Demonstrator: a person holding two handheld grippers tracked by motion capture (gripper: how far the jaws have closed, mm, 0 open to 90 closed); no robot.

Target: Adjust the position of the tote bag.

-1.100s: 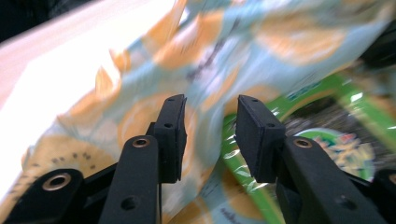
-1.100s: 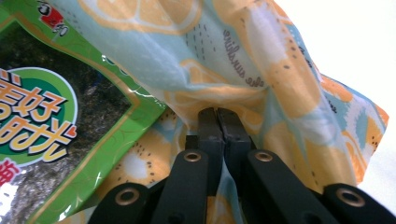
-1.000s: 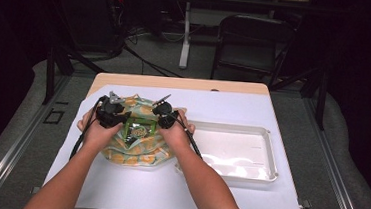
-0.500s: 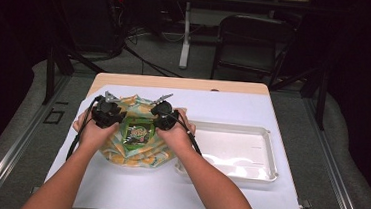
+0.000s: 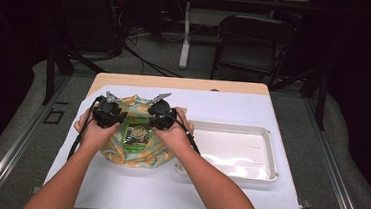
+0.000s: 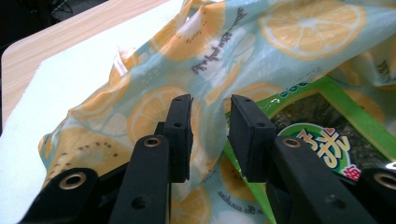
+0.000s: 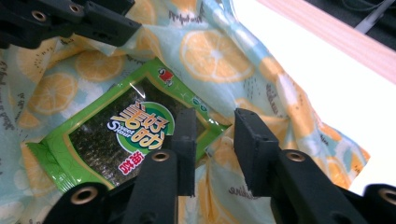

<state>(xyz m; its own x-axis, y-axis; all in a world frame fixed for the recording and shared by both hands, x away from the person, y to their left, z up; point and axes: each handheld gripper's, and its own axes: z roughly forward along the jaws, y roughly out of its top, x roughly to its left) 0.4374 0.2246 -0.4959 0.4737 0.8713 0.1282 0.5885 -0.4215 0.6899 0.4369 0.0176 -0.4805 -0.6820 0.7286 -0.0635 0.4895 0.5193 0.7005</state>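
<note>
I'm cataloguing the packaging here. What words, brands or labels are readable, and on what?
"Sweet & Sour": small Latin line on the green seaweed packet, approximate, under large yellow Chinese characters.
Red patch with characters on that packet: too small to read.
Dark script on the orange-slice cloth bag: upside down and blurred, unreadable.

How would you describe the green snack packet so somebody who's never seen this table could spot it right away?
Start at the white tray on the table's right half, then look left to the orange-slice patterned cloth bag. The green packet lies on the middle of that bag, between the two hands. It is the one glossy green thing there, with a dark panel and a round logo.
</note>
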